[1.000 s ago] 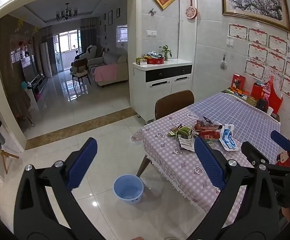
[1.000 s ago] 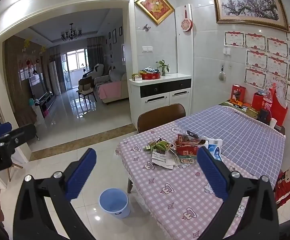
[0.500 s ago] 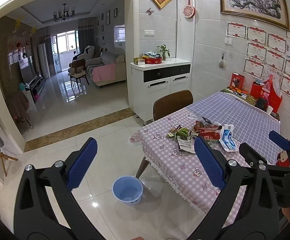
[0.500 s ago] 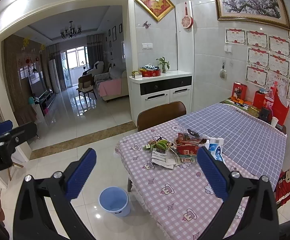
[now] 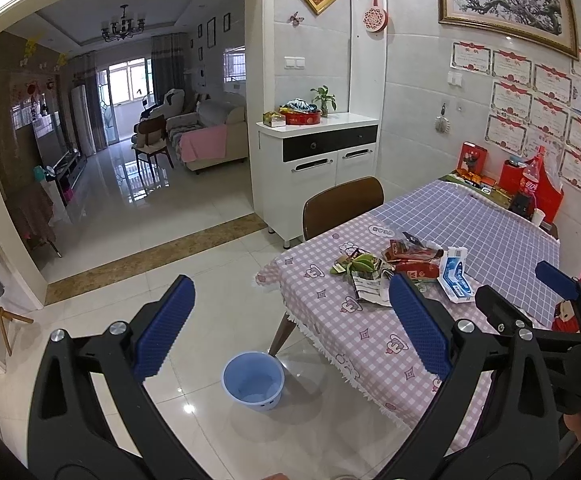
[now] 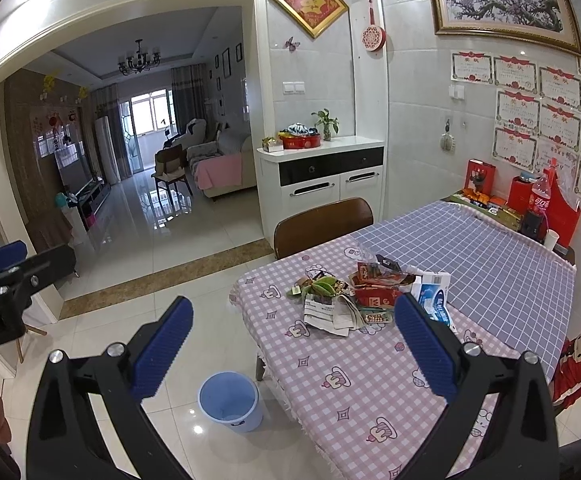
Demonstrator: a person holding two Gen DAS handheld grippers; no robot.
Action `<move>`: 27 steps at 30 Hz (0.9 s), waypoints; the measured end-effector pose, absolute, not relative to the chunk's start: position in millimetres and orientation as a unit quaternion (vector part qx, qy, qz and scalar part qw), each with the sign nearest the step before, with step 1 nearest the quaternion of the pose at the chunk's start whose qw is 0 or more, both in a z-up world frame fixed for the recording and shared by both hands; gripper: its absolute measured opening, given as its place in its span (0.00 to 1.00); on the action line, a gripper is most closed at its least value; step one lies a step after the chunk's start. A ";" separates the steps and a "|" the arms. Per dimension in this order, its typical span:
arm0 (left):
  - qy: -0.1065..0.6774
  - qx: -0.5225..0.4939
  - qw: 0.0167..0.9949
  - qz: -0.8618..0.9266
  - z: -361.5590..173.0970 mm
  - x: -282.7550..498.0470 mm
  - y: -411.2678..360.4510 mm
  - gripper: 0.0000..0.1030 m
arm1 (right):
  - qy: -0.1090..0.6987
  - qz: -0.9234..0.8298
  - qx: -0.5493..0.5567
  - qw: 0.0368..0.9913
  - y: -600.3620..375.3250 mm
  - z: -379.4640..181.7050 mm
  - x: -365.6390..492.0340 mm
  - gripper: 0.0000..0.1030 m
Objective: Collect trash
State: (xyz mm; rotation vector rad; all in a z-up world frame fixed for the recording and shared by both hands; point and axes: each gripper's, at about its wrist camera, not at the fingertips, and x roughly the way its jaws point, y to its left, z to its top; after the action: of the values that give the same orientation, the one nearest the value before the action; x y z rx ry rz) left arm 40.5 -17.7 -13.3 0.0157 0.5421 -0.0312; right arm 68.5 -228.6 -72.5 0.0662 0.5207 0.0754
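Two empty grippers face a dining table with a pile of trash.

The left gripper [image 5: 290, 324] and right gripper [image 6: 294, 344] are spread wide, holding nothing. Wrappers and papers [image 6: 354, 300] lie heaped near the table [image 6: 370, 392] corner; a blue bin [image 6: 228, 402] stands on the floor beside it, likely to receive them.

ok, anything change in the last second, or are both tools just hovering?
Barely. Both views drift slightly toward the table, so the trash pile sits a touch lower in frame. Nothing gripped or released: the left tool and right tool stay wide open and empty. The pile and the blue bin on the floor are untouched.
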 end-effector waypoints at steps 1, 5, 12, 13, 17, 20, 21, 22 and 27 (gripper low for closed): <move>0.268 0.008 0.963 -0.016 -12.8 40.0 -17.7 0.93 | 0.258 0.037 0.033 0.965 -228.9 -71.4 68.4 0.96; 0.267 0.009 0.963 -0.020 -14.8 43.9 -18.9 0.93 | 0.259 0.036 0.034 0.965 -229.0 -71.6 71.0 0.96; 0.268 0.009 0.963 -0.028 -15.7 45.2 -15.6 0.93 | 0.262 0.032 0.035 0.964 -229.6 -71.9 73.2 0.96; 0.269 0.009 0.963 -0.028 -15.4 45.4 -15.4 0.93 | 0.263 0.031 0.036 0.964 -228.9 -71.6 74.2 0.96; 0.270 0.009 0.962 -0.032 -13.7 45.4 -13.2 0.93 | 0.265 0.028 0.037 0.963 -227.5 -70.7 75.2 0.96; 0.272 0.009 0.962 -0.034 -12.3 45.4 -12.0 0.93 | 0.265 0.027 0.036 0.963 -226.4 -70.5 74.7 0.96; 0.272 0.009 0.961 -0.035 -12.0 45.0 -11.2 0.93 | 0.266 0.027 0.037 0.963 -226.5 -70.5 74.6 0.96; 0.272 0.009 0.961 -0.036 -12.7 45.0 -12.2 0.93 | 0.266 0.027 0.036 0.963 -226.3 -71.0 74.3 0.96; 0.274 0.009 0.961 -0.039 -9.5 45.8 -9.9 0.93 | 0.268 0.024 0.036 0.963 -222.9 -70.8 71.6 0.96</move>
State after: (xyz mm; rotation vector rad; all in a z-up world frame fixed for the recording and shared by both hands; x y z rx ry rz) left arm 45.8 -9.9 -9.5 0.0177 0.5547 -0.0785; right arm 71.6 -222.9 -70.8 0.0720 0.5424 0.0478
